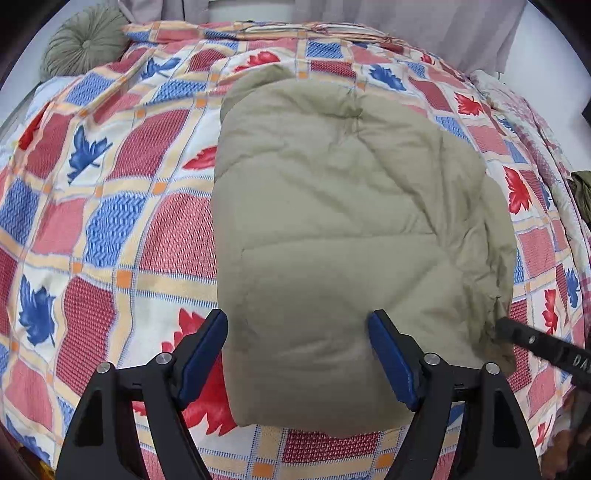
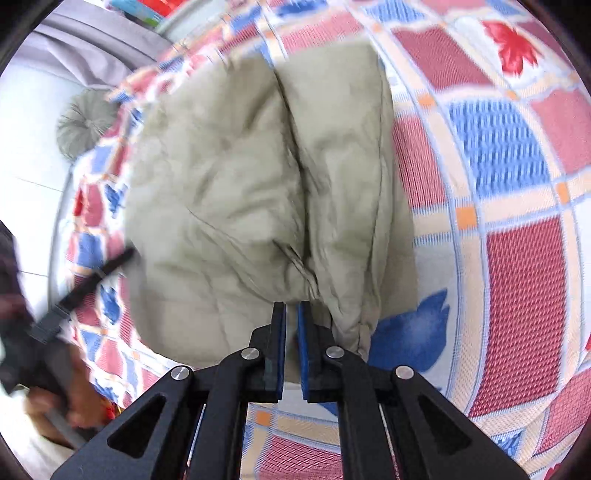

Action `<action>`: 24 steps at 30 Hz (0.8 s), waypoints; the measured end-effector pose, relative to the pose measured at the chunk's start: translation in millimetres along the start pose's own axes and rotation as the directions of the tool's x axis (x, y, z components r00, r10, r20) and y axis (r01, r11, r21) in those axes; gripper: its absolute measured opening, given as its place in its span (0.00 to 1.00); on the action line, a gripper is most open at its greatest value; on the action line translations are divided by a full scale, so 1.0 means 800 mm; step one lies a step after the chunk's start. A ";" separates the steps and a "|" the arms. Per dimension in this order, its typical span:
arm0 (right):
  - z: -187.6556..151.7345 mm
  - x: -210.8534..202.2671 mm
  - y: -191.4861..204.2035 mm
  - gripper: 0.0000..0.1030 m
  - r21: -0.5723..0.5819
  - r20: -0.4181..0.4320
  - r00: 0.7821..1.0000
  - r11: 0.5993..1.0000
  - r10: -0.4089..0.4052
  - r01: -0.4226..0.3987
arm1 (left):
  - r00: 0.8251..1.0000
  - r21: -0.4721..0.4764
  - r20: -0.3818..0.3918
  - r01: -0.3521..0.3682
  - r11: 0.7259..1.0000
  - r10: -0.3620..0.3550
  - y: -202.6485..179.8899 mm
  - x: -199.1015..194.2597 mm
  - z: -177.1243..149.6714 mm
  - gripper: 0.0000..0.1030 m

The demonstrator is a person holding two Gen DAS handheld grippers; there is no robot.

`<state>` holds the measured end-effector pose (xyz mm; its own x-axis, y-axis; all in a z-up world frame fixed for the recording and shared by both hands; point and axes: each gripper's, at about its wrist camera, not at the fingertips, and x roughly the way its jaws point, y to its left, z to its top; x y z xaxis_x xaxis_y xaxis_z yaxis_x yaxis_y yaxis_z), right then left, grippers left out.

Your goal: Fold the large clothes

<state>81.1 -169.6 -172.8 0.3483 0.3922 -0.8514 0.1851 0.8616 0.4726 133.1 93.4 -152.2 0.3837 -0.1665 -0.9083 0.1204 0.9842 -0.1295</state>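
A padded khaki jacket (image 1: pixel 332 221) lies folded into a thick bundle on the patterned bedspread (image 1: pixel 110 221). My left gripper (image 1: pixel 297 332) is open, its blue pads on either side of the bundle's near end, holding nothing. My right gripper (image 2: pixel 291 314) is nearly shut with a narrow gap between its pads, at the near edge of the jacket (image 2: pixel 240 184) where a fold seam runs; whether cloth is pinched there I cannot tell. The right gripper also shows in the left wrist view (image 1: pixel 502 328), touching the jacket's right edge. The left gripper shows blurred at the left of the right wrist view (image 2: pixel 125 254).
A round green cushion (image 1: pixel 86 44) sits at the bed's far left corner. Grey curtains (image 1: pixel 443 29) hang behind the bed. Another quilt (image 1: pixel 524 122) and a dark green cloth (image 1: pixel 581 192) lie at the right edge. The bed's edge is near the bottom.
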 end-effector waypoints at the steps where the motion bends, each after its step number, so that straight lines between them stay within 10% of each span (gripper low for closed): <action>1: 0.005 -0.007 0.001 0.07 -0.004 0.024 1.000 1.000 0.006 -0.006 | 1.000 -0.019 0.003 0.004 1.000 -0.004 0.006 0.003 -0.005 0.85; 19: 0.008 0.028 0.016 0.07 -0.002 -0.090 0.992 0.996 -0.084 0.084 | 0.999 -0.028 -0.037 0.034 0.999 -0.035 0.009 0.005 -0.008 0.85; 24: 0.009 0.032 0.017 0.07 -0.008 -0.089 0.992 0.996 -0.090 0.090 | 1.000 -0.016 -0.010 -0.005 1.000 0.005 0.009 -0.005 -0.010 1.00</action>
<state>99.3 -150.1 -186.2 0.2466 0.3401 -0.9075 0.2087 0.8958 0.3924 124.8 101.4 -152.5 0.3754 -0.1613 -0.9127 0.1037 0.9859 -0.1316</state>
